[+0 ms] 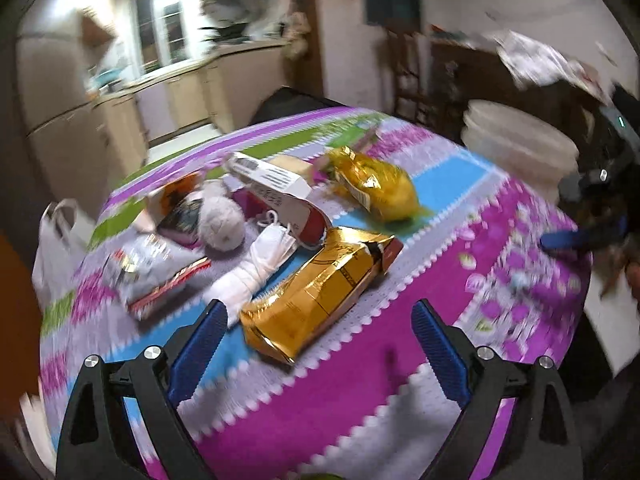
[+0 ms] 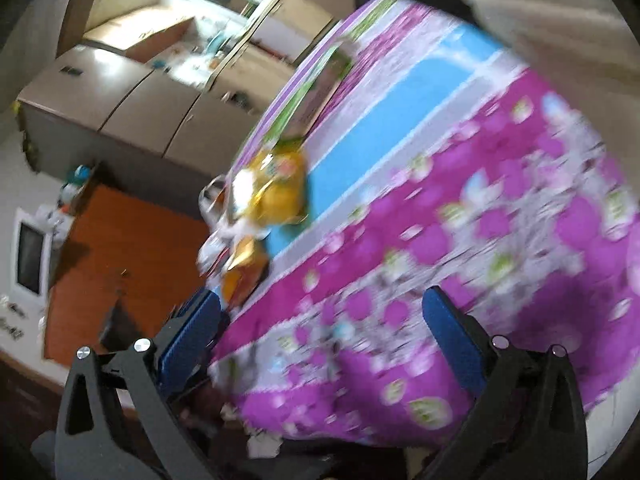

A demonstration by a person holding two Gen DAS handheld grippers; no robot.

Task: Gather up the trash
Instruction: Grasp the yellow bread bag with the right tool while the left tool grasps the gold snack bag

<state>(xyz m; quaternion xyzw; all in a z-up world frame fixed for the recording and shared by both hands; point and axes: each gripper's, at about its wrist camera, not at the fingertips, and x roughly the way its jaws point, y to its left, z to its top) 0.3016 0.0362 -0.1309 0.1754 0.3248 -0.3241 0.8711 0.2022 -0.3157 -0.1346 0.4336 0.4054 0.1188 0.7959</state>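
Covering the whole round table, a cloth of magenta flower print, sky-blue, green and lilac bands with white zigzag edges fills most of both views; in the right wrist view it runs tilted and blurred. Beyond it, beige kitchen cabinets line the far wall under a bright window. At the table's right edge stands a squat white plastic tub, and a white plastic carrier bag hangs at the left edge.

All the trash lies on the cloth's left half. Largest is a crumpled gold foil packet, lying just ahead of the left gripper, whose blue-padded jaws are released wide with nothing between them, the packet's near end just past their tips. Behind the packet, touching it, is an open white-and-red cardboard box. A second, rounder gold foil wrapper sits farther back on a blue band, apart from the first. Left of the gold packet is a knotted white cloth or mask bundle, then a silvery printed snack wrapper, with a pale crumpled paper ball beside it and an orange carton behind.

The right gripper is likewise released, jaws wide and empty over the magenta print near the table's edge; its blue tips show at the right of the left wrist view.
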